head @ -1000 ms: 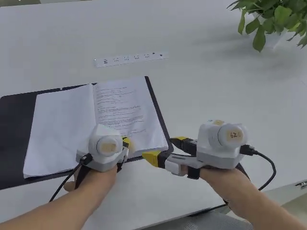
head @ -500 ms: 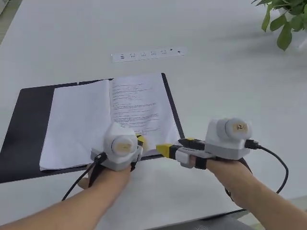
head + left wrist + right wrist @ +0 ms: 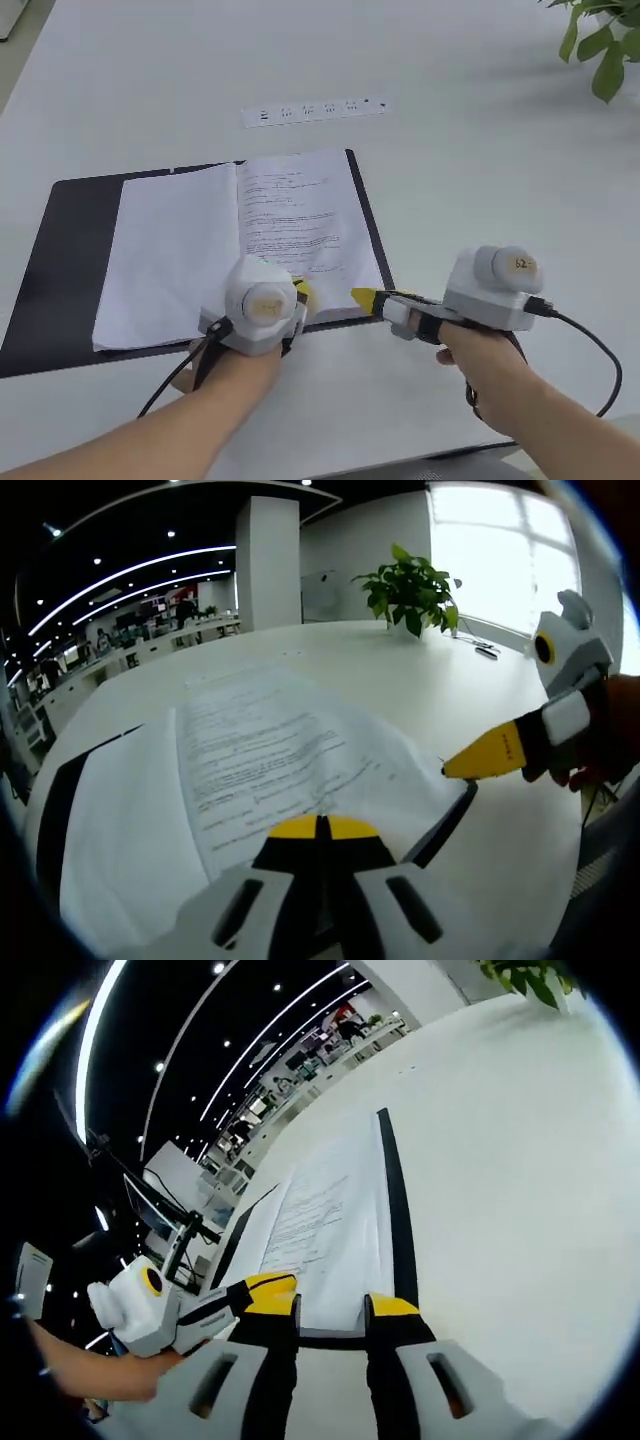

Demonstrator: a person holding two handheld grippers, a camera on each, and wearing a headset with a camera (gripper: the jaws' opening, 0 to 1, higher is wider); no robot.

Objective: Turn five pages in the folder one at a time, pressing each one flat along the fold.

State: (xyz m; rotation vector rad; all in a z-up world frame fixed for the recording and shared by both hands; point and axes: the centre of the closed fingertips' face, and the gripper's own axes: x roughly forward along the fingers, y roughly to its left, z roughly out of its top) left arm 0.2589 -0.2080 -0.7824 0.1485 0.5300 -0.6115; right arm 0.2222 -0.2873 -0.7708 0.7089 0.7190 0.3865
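While the folder [image 3: 60,250] lies open and flat on the white table [image 3: 480,150] in front of me, both my tongs sit at its near edge. The blank sheet [image 3: 175,250] is on the left of the fold. The printed page [image 3: 300,220] is on the right, with the black cover showing as a thin border past its right edge.

My left tongs [image 3: 320,828] are closed tip to tip, low over the bottom of the printed page near the fold. I see nothing pinched between them, and I cannot tell whether they touch the paper. My right tongs [image 3: 332,1305] stand narrowly open, with a clear gap between the yellow tips. They point in from the right at the page's lower right corner. From the left gripper view, one tip looks to be right at that corner, but contact is hard to judge.

The page is plain office paper, I'd say: light, limp and thin, easy to crease or tear, and likely to cling to the sheet beneath it. So I'd take only the top leaf, at the free lower right corner, with a light pinch, and make sure I've not caught two. Carried over, it will sag and curl, so the closed left tongs would suit for stroking it flat beside the fold. Their blunt tips should slide on paper if I keep the pressure gentle.
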